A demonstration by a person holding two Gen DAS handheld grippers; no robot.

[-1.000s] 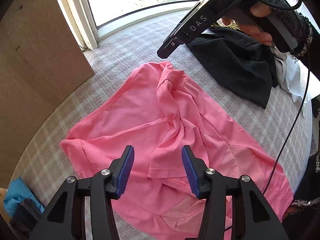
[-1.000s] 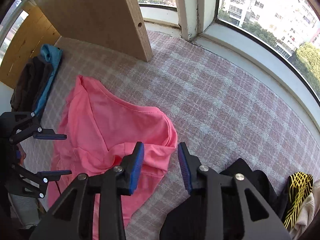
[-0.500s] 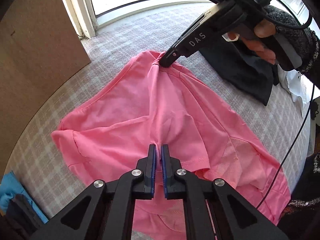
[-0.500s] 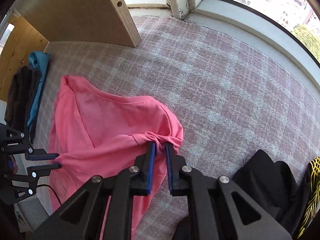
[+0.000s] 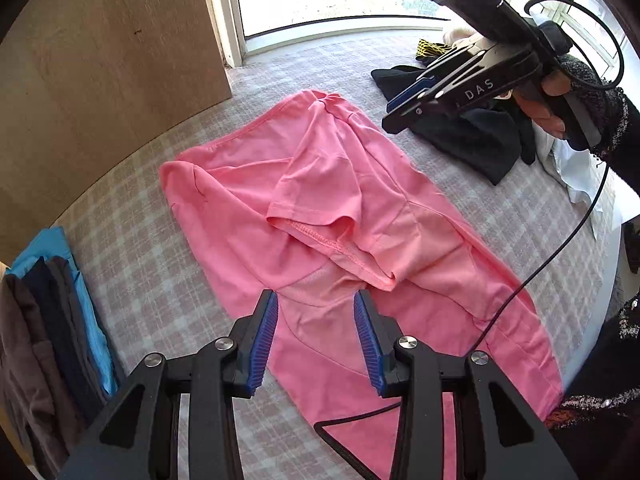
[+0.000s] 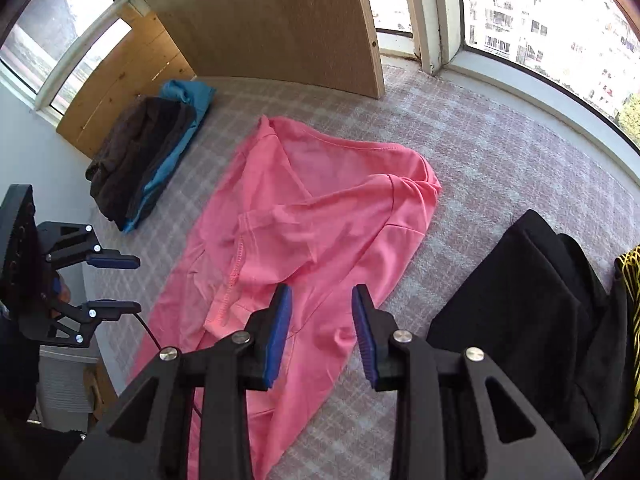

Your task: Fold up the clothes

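A pale checked cloth [image 6: 500, 168] covers the surface below a curved bay window [image 6: 540, 20], with a wooden board [image 6: 272, 20] leaning behind. The pink shirt [image 5: 340, 208] lies spread across it, one sleeve folded inward. Left claw [image 5: 316, 332] and right claw [image 6: 322, 326] both hover wide apart, empty. Only the right view shows city buildings outside; the left shows a gloved hand [image 5: 560, 96].

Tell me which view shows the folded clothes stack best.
The right wrist view: the folded stack lies whole beside the pink shirt, dark pieces over blue. The left wrist view catches it only at the frame's edge, partly cut off.
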